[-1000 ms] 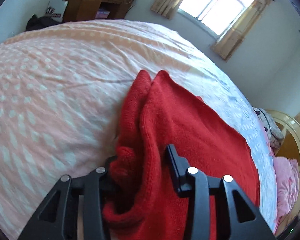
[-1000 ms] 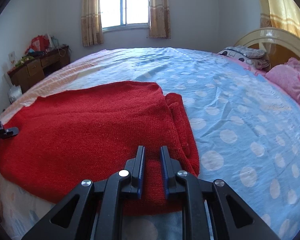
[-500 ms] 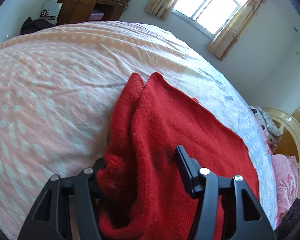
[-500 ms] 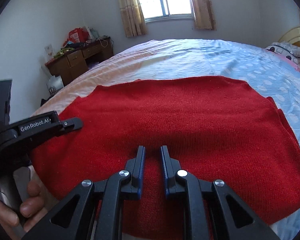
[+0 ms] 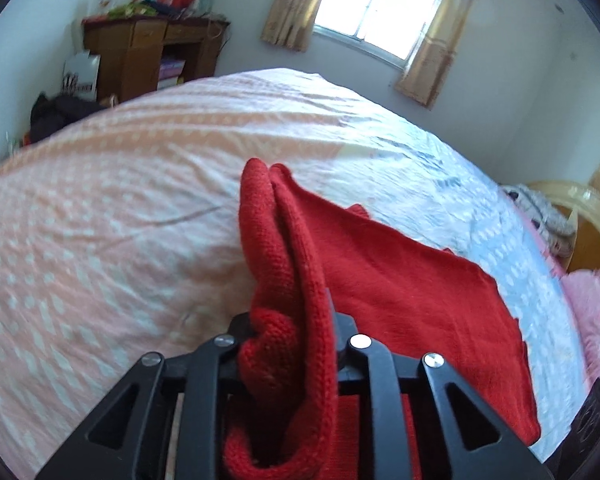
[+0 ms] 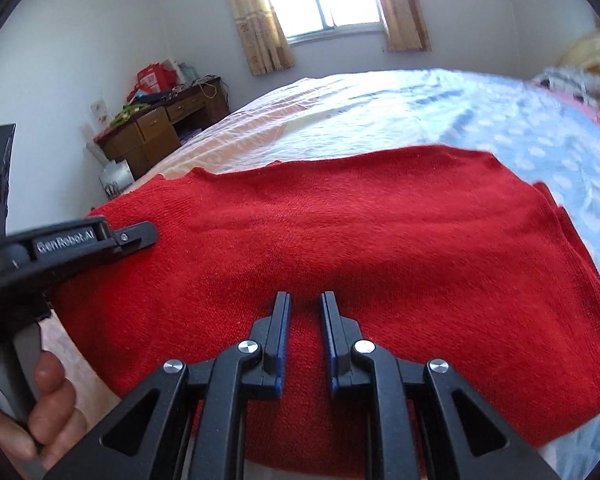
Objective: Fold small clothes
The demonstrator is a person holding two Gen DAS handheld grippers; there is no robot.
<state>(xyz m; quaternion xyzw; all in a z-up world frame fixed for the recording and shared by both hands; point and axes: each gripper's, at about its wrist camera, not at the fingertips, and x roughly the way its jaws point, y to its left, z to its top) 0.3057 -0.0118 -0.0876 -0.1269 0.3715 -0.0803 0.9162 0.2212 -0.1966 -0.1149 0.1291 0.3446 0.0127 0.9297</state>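
A red knit sweater (image 6: 360,248) lies spread on the bed. In the left wrist view my left gripper (image 5: 290,320) is shut on a bunched fold of the sweater (image 5: 288,264) at its left edge, the knit squeezed between the fingers. In the right wrist view my right gripper (image 6: 304,300) sits over the sweater's near edge, its jaws a narrow gap apart with red knit between them; whether they pinch it is unclear. The left gripper (image 6: 140,234) also shows at the sweater's left side, held by a hand (image 6: 48,412).
The bed sheet is pink with white dots (image 5: 100,220) on the left and blue with white dots (image 6: 540,148) on the right. A wooden desk (image 5: 148,56) stands by the far wall under clutter. A pink blanket (image 5: 596,308) and headboard (image 5: 580,208) lie at right.
My left gripper has closed on the sweater's fold, which now stands narrower between the fingers. The right wrist view has swung further left, and the left gripper looms larger in it.
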